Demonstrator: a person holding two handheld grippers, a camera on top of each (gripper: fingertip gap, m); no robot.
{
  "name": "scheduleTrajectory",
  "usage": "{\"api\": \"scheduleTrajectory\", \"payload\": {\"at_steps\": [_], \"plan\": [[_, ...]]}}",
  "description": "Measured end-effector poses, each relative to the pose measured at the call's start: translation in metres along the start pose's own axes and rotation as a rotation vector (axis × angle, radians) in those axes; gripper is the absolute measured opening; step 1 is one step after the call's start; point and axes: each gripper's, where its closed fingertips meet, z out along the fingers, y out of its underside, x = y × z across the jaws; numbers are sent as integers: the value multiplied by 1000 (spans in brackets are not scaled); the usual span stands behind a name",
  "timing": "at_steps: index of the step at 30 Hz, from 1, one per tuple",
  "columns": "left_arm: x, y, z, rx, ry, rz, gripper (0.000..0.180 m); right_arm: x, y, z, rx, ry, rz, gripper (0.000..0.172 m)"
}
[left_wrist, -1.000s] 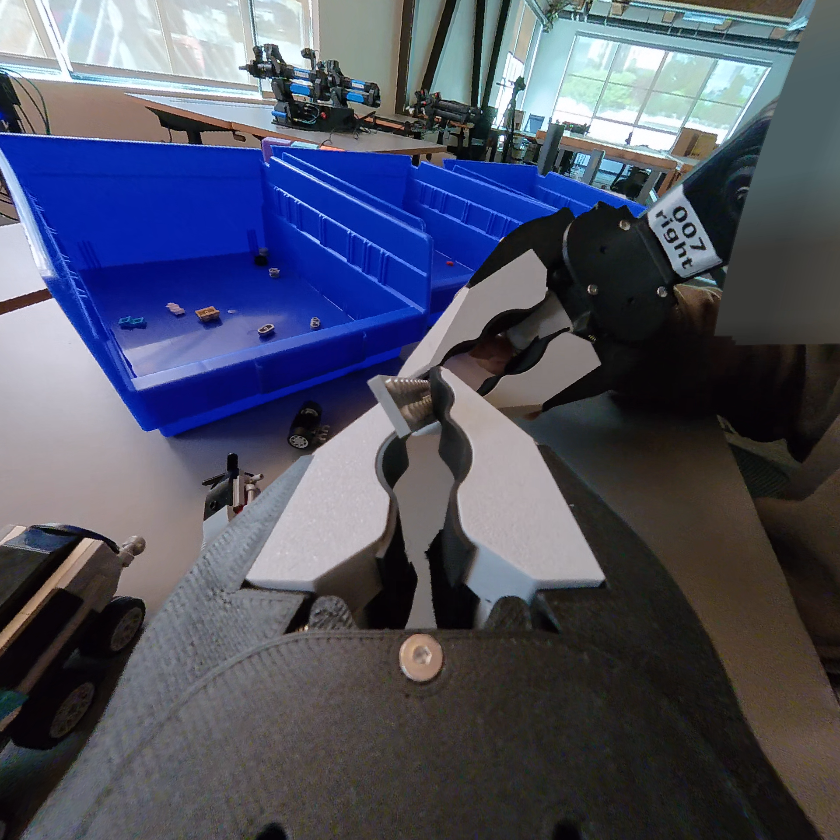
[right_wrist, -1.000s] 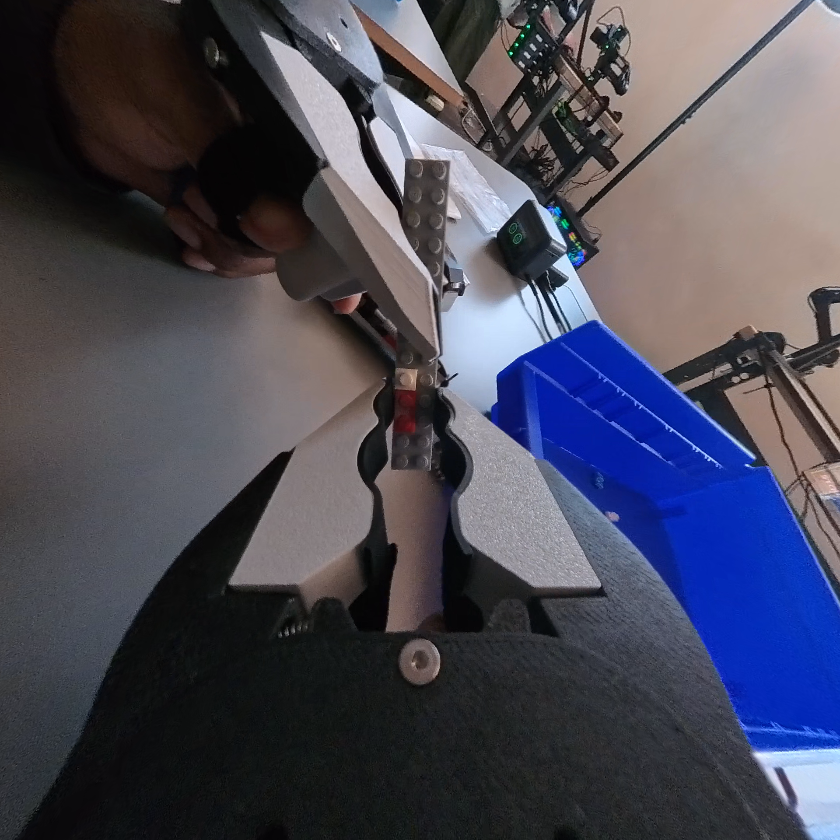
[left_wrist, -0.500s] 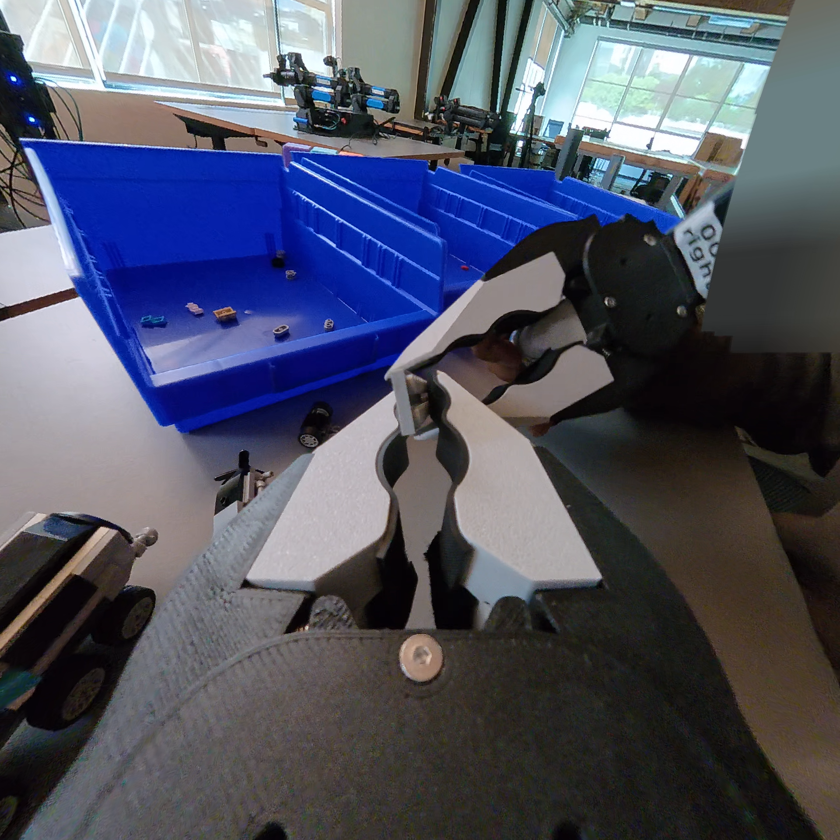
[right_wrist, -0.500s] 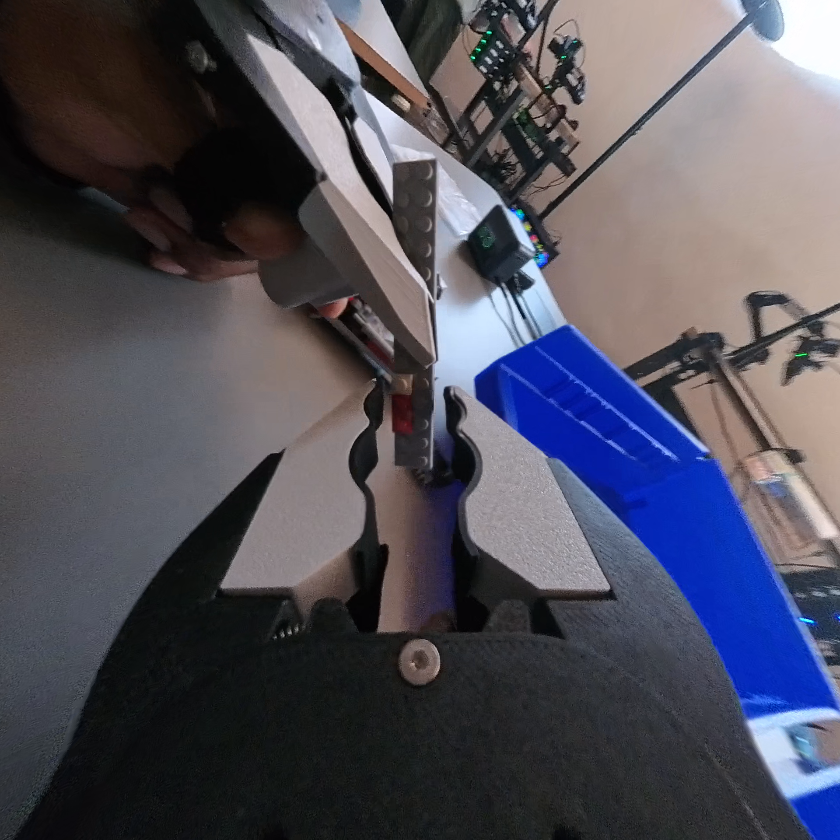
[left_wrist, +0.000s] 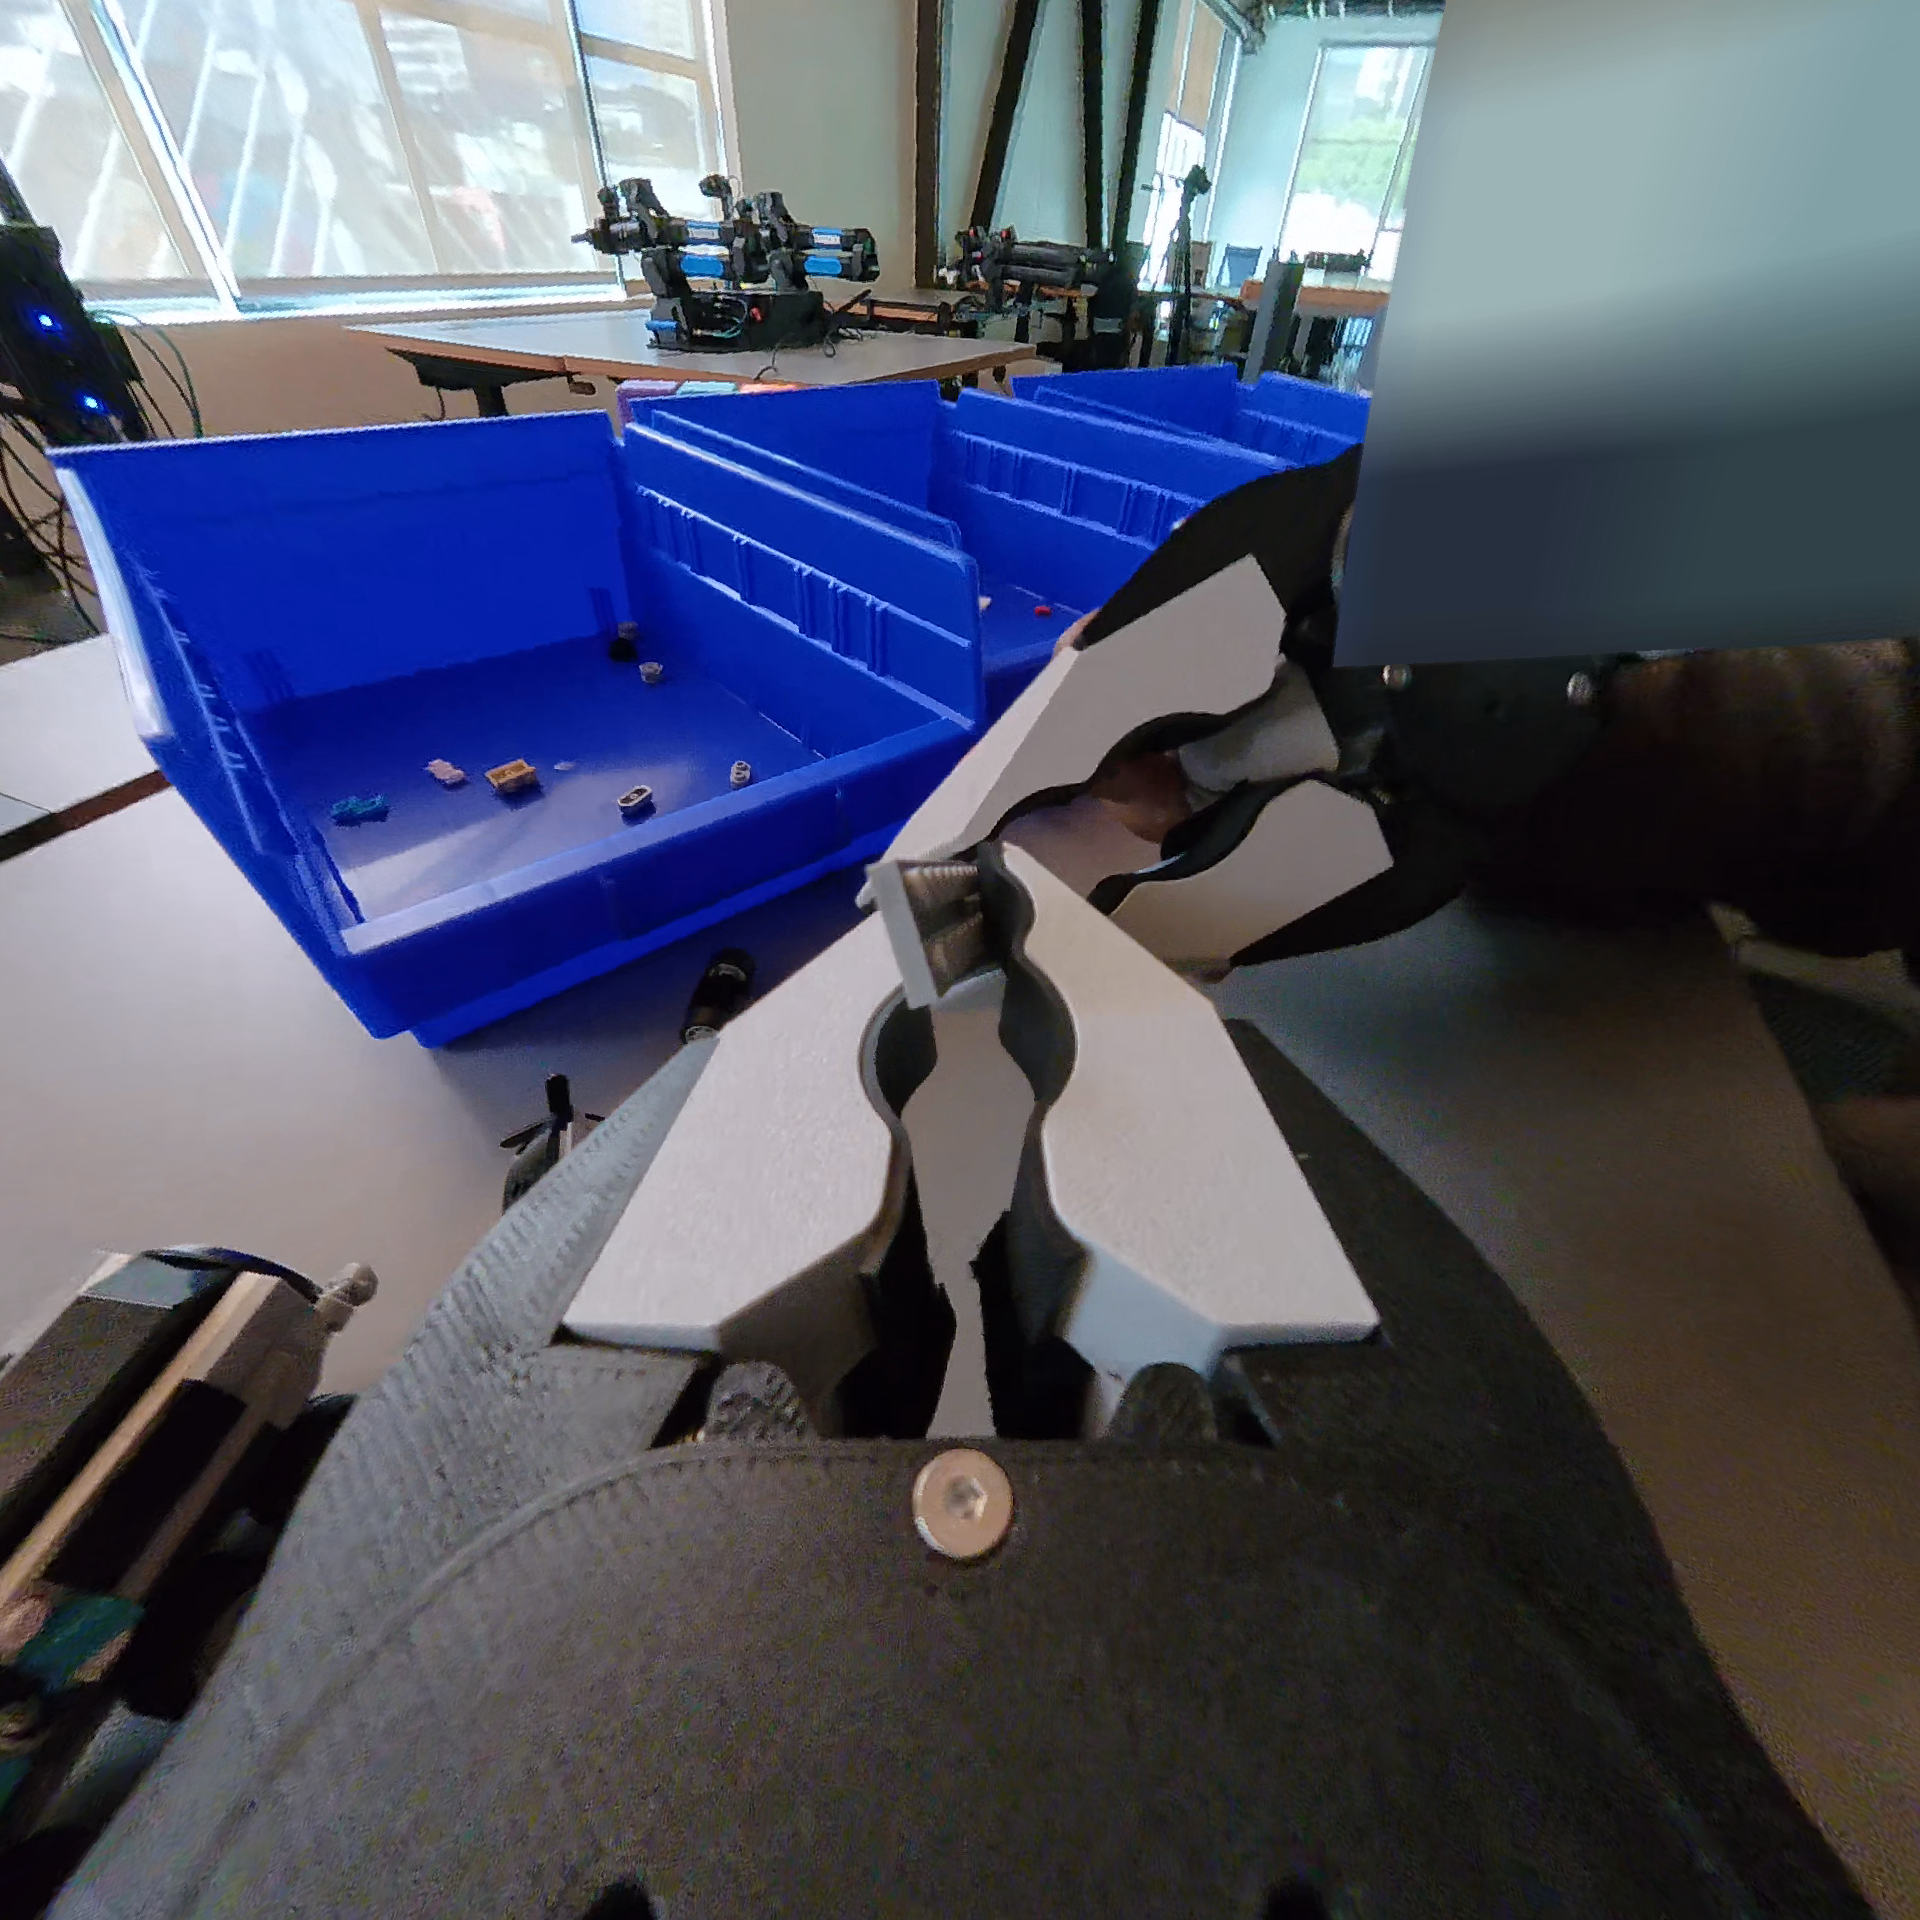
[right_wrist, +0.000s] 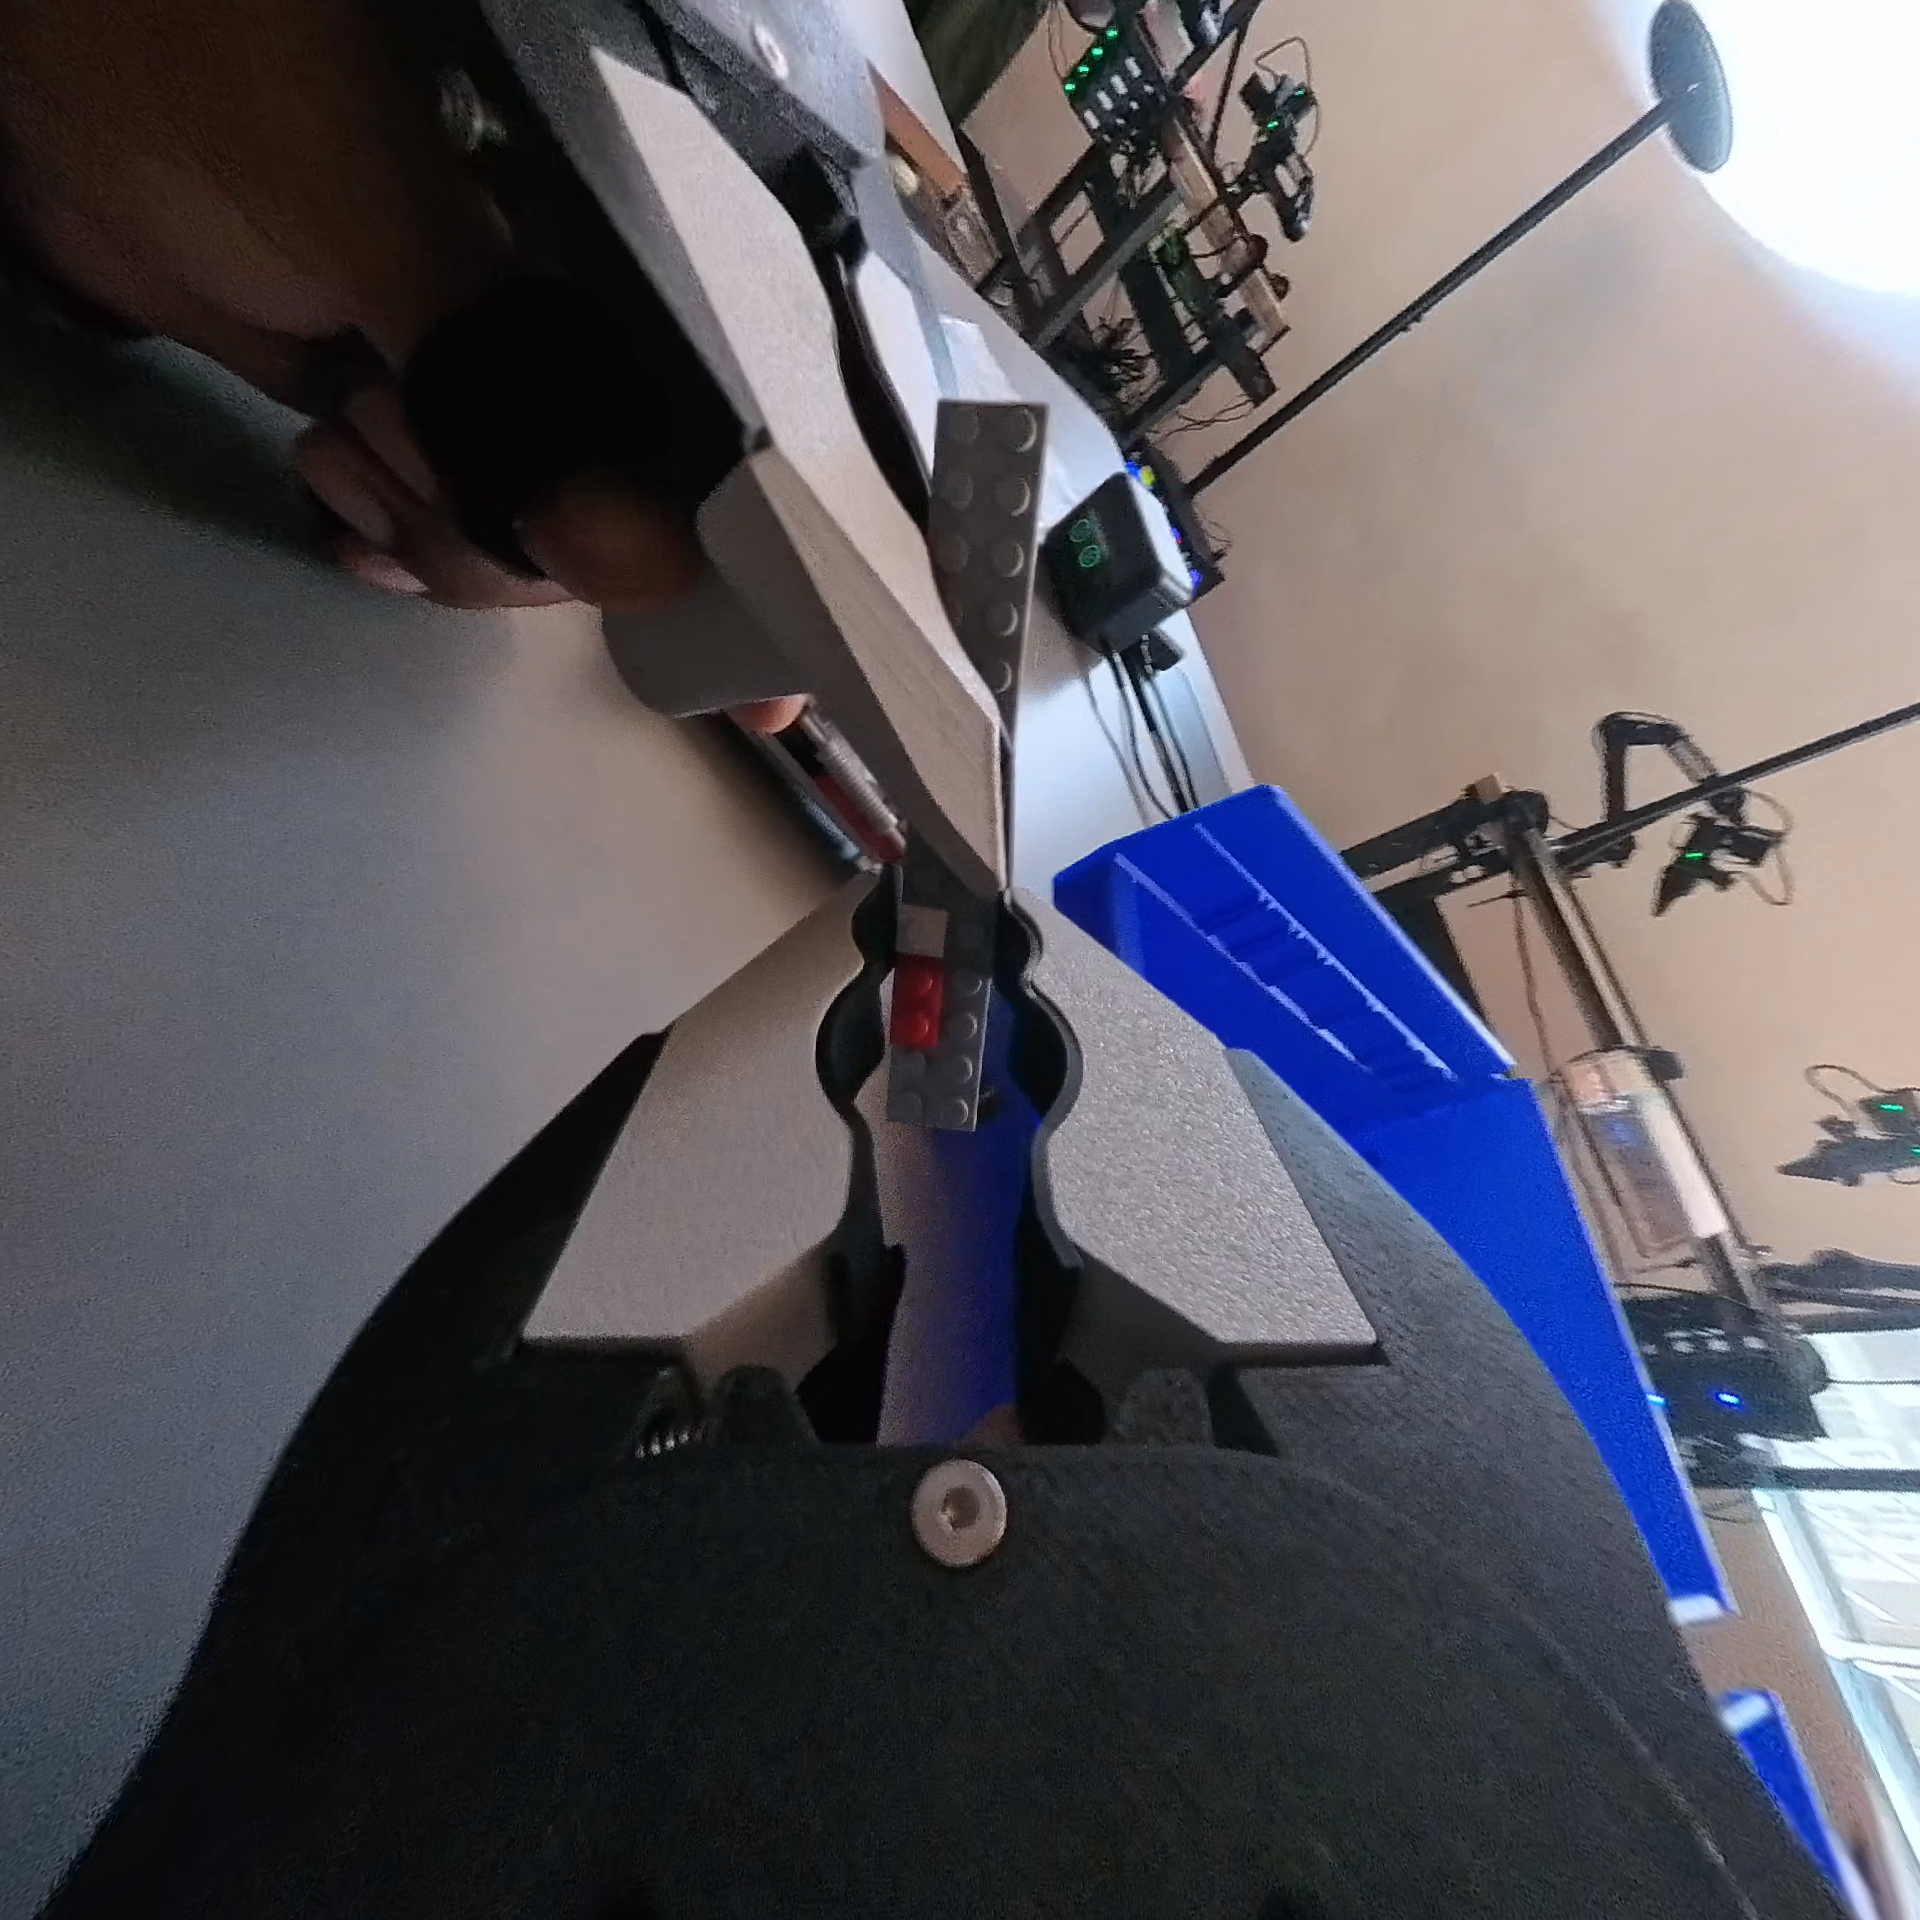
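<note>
A long grey studded plate (right_wrist: 987, 540), judged light, stiff and smooth, is pinched edgewise by the left gripper (left_wrist: 951, 935); the right gripper (right_wrist: 940, 920) is clamped across its end, nearest the red stud piece (right_wrist: 916, 1013).

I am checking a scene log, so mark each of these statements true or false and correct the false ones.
1. The left gripper grips a grey studded plate. True.
2. A red piece sits on the plate. True.
3. The nearest blue bin is empty. False: several small pieces lie on its floor.
4. The plate lies flat on the table. False: it is held off the table, with its other end between the fingers of the right gripper.
</note>
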Motion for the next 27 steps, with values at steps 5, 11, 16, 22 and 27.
{"api": "scheduleTrajectory", "payload": {"at_steps": [5, 11, 16, 22, 27], "plan": [[2, 3, 0, -18, 27, 63, 9, -8, 0, -1, 20, -131, 152, 17], [4, 5, 1, -29, 47, 130, 10, -14, 0, -4, 44, -236, 286, 18], [8, 7, 2, -40, 65, 180, 7, -18, 0, -7, 61, -306, 363, 13], [9, 12, 4, -75, 59, 200, 7, -21, 6, -6, 48, -320, 362, 13], [3, 13, 5, -85, 28, 107, 7, -16, 13, -9, 55, -317, 431, 19]]}}
